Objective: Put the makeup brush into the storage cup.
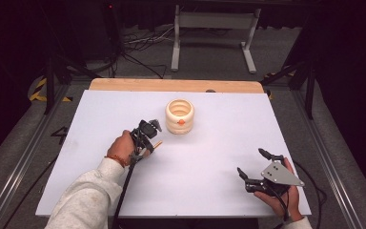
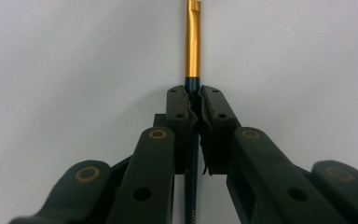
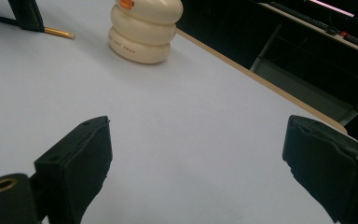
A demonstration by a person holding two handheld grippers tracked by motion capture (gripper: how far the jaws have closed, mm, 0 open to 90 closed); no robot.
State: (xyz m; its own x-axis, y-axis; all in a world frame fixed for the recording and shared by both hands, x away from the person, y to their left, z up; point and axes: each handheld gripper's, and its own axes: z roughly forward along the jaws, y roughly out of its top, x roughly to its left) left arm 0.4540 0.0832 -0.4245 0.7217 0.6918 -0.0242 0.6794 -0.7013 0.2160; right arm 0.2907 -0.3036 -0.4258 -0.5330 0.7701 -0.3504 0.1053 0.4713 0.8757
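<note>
A thin brush or pen with a dark blue shaft and a gold metal end [image 2: 192, 46] is clamped between the jaws of my left gripper [image 2: 193, 100], which is shut on it just above the white table. In the high view that left gripper [image 1: 148, 143] sits left of centre, and the gold tip [image 1: 157, 143] pokes out toward the right. A cream ribbed holder [image 1: 179, 116] shaped like stacked rings, with a small orange mark, stands upright at the table's middle back. My right gripper [image 1: 252, 164] rests open at the front right with nothing between its jaws.
The white table top [image 1: 209, 157] has a wooden strip [image 1: 171, 85] along its far edge. Beyond it are a dark floor, cables and a metal stand [image 1: 214, 28]. In the right gripper view the holder [image 3: 142, 32] stands far ahead, with the gold tip [image 3: 58, 32] to its left.
</note>
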